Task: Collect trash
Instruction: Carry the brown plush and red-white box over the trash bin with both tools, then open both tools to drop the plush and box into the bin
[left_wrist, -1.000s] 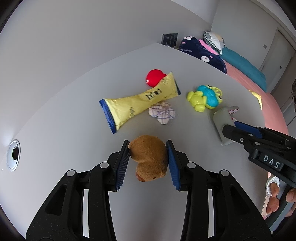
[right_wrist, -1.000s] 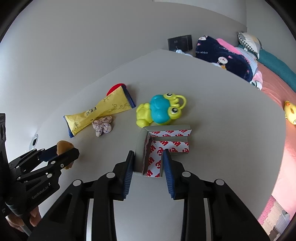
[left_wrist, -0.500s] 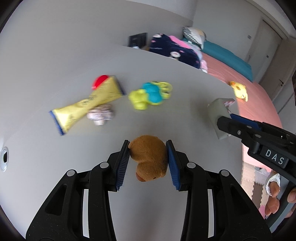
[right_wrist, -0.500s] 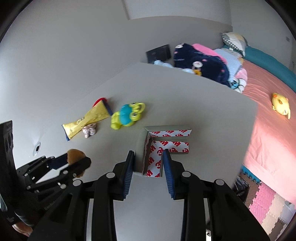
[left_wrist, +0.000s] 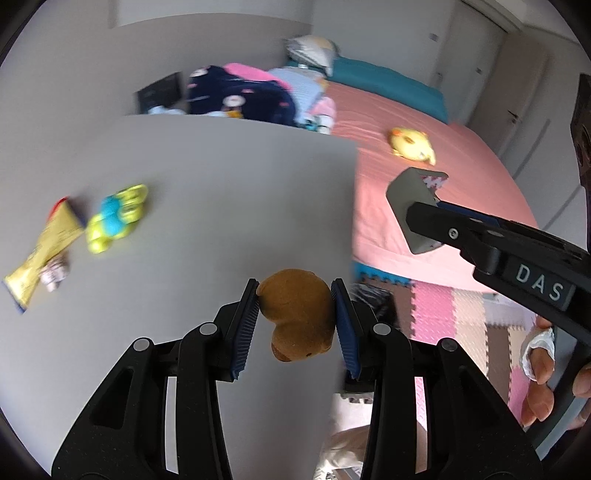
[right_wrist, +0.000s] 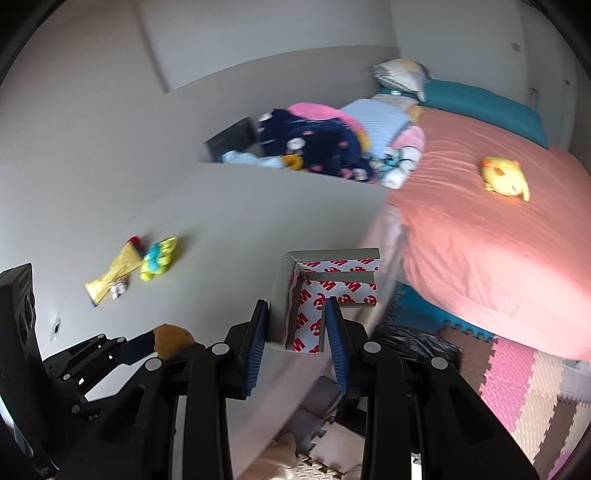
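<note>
Left wrist view: the left gripper (left_wrist: 295, 317) is seen pinching a brown plush lump (left_wrist: 297, 317), its blue pads pressed against both flanks so that the soft body is squeezed and cannot slip. The lump is held above the desk (left_wrist: 221, 192), near its right edge where the surface gives way to the floor mats (left_wrist: 461, 314). To the right in the same view the right gripper (left_wrist: 424, 218) is seen with a grey corner guard (left_wrist: 406, 195) clamped in it, out past the desk's right edge and in front of the pink bed (left_wrist: 424, 177).

From the right wrist camera the guard is shown to be an L-shaped foam piece with red-printed adhesive backing; one leg is gripped between the pads, presumably because that thin wall is the only part narrow enough to be pinched. A dark crumpled bag (right_wrist: 413, 343) is visible on the floor beside the desk's right edge, just beyond both grippers; it is judged to be the trash receptacle, and both items appear to be carried towards it.

A yellow snack wrapper (left_wrist: 44, 254), a small crumpled scrap (left_wrist: 53, 275) touching it, and a green-and-blue frog toy (left_wrist: 114, 218) are left near the desk's left edge, blurred. The wrapper and scrap are judged still to be collected.
</note>
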